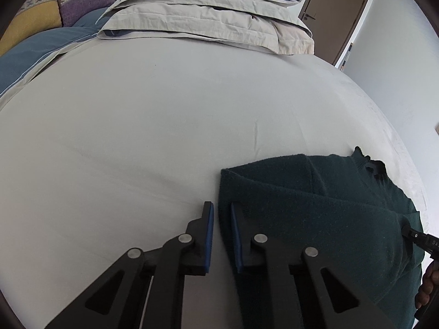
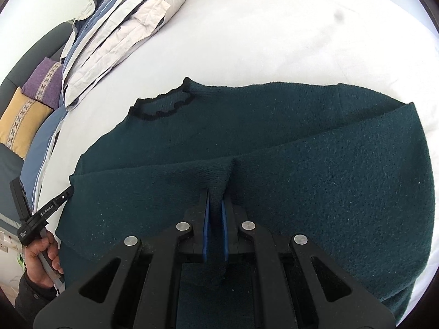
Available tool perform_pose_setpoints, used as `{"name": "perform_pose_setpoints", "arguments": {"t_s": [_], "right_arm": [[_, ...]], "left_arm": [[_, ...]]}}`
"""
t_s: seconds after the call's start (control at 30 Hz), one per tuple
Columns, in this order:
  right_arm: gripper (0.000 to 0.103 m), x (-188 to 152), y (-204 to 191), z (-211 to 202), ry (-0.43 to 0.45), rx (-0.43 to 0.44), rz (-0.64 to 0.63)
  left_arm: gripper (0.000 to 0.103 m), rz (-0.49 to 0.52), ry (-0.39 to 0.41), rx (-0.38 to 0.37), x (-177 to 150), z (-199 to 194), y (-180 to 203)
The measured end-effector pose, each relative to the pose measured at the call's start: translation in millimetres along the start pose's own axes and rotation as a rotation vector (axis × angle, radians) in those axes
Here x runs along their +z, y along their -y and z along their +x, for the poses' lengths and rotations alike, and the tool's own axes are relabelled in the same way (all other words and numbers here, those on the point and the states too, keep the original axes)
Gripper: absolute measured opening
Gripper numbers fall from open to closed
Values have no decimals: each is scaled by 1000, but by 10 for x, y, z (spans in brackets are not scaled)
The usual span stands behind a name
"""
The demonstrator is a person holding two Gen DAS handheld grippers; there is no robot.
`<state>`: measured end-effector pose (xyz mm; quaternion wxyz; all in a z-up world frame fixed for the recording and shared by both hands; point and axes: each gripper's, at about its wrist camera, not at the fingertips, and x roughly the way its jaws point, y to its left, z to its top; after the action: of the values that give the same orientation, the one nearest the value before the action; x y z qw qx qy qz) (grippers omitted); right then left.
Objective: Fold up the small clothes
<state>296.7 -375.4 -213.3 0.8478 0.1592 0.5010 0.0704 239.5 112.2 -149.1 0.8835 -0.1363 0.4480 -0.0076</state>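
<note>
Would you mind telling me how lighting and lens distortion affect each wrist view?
Left wrist view: even daylight, soft focus; the fisheye bows the white sheet into a dome, and the dark green sweater loses its knit detail. Right wrist view: the sheet is nearly blown out at the top right, with a dark smudge there; the sweater's black-trimmed neckline stays sharp.

Green sweater [image 2: 274, 137] on white bed [image 1: 137, 126]
</note>
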Motion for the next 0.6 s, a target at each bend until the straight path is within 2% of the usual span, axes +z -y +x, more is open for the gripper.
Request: {"name": "perform_pose_setpoints", "arguments": {"t_s": [0.07, 0.13, 0.17, 0.27, 0.33, 0.43, 0.6], "right_arm": [[10, -4, -36, -36, 3, 16, -10], [10, -17, -89, -80, 12, 22, -24], [10, -24, -115, -99, 15, 21, -32], [10, -42, -161, -117, 11, 7, -57], [10, -49, -127, -61, -2, -52, -59], [9, -41, 44, -24, 6, -9, 13], [7, -48, 191, -54, 23, 40, 81]], "left_arm": [[27, -6, -1, 6, 56, -4, 4], [51, 17, 10, 32, 97, 5, 28], [54, 33, 18, 47, 107, 20, 47], [54, 55, 5, 76, 124, 138, 51], [48, 52, 6, 88, 118, 179, 31], [41, 82, 15, 124, 88, 179, 52], [39, 83, 20, 124, 86, 163, 35]]}}
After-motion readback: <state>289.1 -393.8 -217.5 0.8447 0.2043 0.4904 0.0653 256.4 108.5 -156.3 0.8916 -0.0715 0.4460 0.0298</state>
